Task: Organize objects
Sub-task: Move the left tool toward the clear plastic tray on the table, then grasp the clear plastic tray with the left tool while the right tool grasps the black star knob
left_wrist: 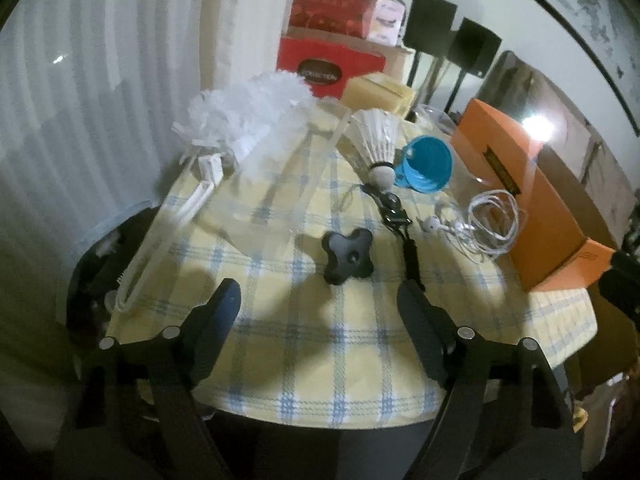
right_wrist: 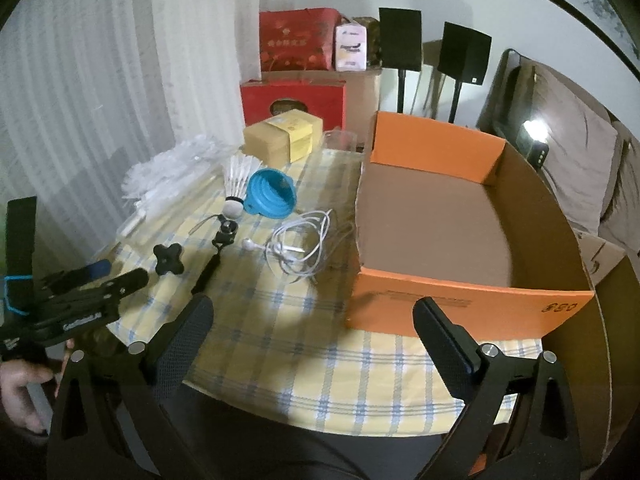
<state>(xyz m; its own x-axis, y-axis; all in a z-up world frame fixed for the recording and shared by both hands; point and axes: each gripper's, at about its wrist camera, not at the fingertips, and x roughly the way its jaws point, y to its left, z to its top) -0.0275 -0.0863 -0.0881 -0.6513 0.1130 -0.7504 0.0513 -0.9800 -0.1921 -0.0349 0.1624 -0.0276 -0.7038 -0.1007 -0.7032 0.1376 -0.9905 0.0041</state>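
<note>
So the orange cardboard box (right_wrist: 472,296) sits empty on the checked tablecloth (right_wrist: 320,368), clearly the bin for the loose bits beside it: white earphones (right_wrist: 300,248), blue funnel (right_wrist: 272,194), shuttlecock (right_wrist: 238,184), black knob (left_wrist: 347,257). Left gripper (left_wrist: 320,300) and right gripper (right_wrist: 314,320) both hover spread apart, holding nothing.

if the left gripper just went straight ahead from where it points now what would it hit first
Most likely the black four-lobed plastic knob, lying on the checked tablecloth centred ahead of the open left gripper. Beyond it stands the white feather shuttlecock. Depth is hard to judge through the fisheye.
</note>
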